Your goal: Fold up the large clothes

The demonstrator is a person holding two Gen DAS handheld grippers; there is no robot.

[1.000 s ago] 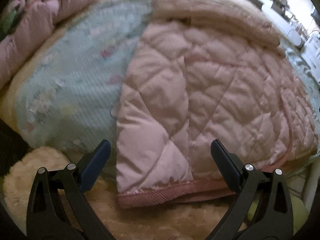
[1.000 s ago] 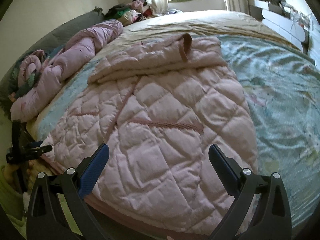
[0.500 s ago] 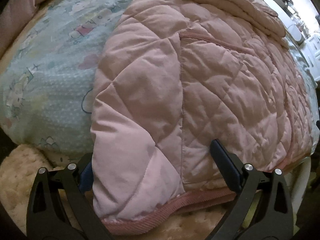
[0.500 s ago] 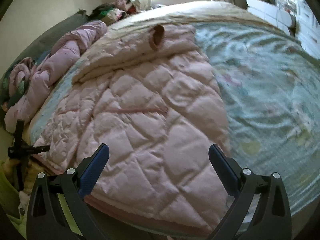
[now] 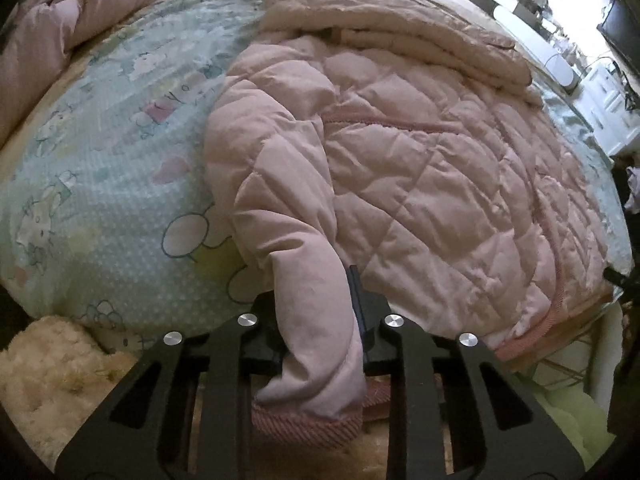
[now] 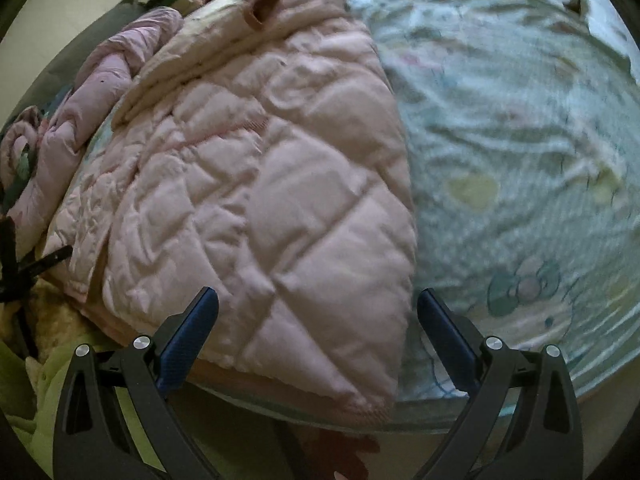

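Left wrist view: the left hand-held gripper (image 5: 316,312) has just been closing and is clenched on the near left corner of the pale pink quilted padded coat (image 5: 420,184), the fabric bunched between its jaws above the ribbed pink hem band (image 5: 308,426) at 6 o'clock. The coat lies spread on the bed with the pale blue cartoon-print sheet (image 5: 100,200). The bite looks to be on thick, slippery padding, so the corner could slide out if it is pulled hard toward 12 o'clock. A lift on this corner alone would probably drag the whole coat askew. Open sheet lies from 8 to 11 o'clock, a crumpled mauve quilted garment (image 5: 80,12) fills 10 to 11 o'clock, and a cream fluffy rug (image 5: 52,376) sits below the bed edge at 7 o'clock.

Right wrist view: the right hand-held gripper (image 6: 318,332) is released, its jaws spread wide astride the coat's near right corner (image 6: 360,380) without pressing it. The picture is blurred, so how close the fingers are is uncertain. Closing too soon may catch only the top layer or miss the hem, which hangs just over the bed edge at 6 o'clock. Bare sheet from 1 to 4 o'clock gives free room, while the folded-back cream lining (image 6: 224,36) at 11 o'clock limits how far a fold can land cleanly.
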